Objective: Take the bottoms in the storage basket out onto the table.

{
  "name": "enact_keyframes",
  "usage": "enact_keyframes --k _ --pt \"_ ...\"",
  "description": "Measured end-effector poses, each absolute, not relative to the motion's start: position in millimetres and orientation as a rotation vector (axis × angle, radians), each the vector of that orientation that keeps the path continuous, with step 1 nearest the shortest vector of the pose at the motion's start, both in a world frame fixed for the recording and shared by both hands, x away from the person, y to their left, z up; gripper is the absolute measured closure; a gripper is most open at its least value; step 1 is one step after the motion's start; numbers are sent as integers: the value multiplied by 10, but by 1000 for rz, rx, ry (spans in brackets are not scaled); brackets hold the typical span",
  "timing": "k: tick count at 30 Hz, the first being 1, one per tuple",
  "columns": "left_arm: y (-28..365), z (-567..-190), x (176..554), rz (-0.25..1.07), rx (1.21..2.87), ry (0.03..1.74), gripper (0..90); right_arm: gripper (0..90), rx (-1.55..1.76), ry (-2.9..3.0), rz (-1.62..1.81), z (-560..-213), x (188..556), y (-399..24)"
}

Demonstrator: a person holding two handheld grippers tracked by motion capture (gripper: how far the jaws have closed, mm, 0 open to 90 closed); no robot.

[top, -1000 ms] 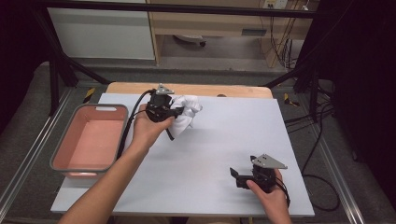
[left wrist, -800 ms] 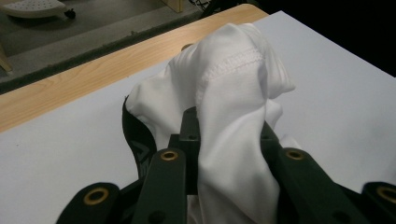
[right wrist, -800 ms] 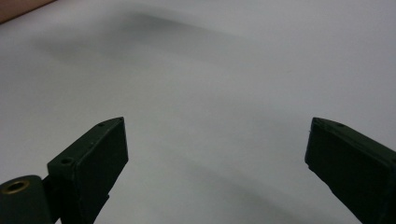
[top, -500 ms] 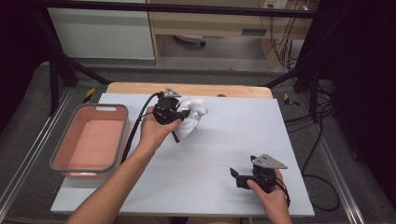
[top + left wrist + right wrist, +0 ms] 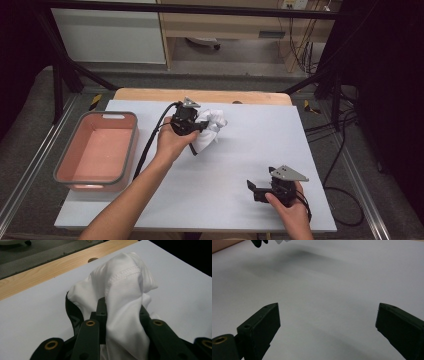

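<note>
Right gripper [image 5: 259, 190], near edge of the pale grey table [image 5: 250, 150]: jaws spread wide, empty. Left gripper [image 5: 197, 125], farther in toward the table's middle: jaws clamped on a crumpled white cloth [image 5: 210, 127]. Pink rectangular plastic bin [image 5: 97, 152], table's left edge.

The left tool [image 5: 201, 125] is clamped on white cloth [image 5: 210, 127], its forearm reaching far. The right tool [image 5: 256, 190] rests near-right, jaws wide apart.
</note>
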State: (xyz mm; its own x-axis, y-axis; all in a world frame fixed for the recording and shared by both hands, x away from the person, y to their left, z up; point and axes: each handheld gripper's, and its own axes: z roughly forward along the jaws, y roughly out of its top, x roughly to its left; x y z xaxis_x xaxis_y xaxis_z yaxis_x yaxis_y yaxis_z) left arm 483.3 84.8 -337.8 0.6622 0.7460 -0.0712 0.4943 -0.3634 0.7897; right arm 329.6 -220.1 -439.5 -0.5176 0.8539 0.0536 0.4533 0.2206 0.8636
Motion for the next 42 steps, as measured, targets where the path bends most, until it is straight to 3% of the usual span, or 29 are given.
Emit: enact_keyframes --k 42 --pt "814 -3628 4787 342 2072 987 719 59 1199 2083 1220 -4410 3311 -2157"
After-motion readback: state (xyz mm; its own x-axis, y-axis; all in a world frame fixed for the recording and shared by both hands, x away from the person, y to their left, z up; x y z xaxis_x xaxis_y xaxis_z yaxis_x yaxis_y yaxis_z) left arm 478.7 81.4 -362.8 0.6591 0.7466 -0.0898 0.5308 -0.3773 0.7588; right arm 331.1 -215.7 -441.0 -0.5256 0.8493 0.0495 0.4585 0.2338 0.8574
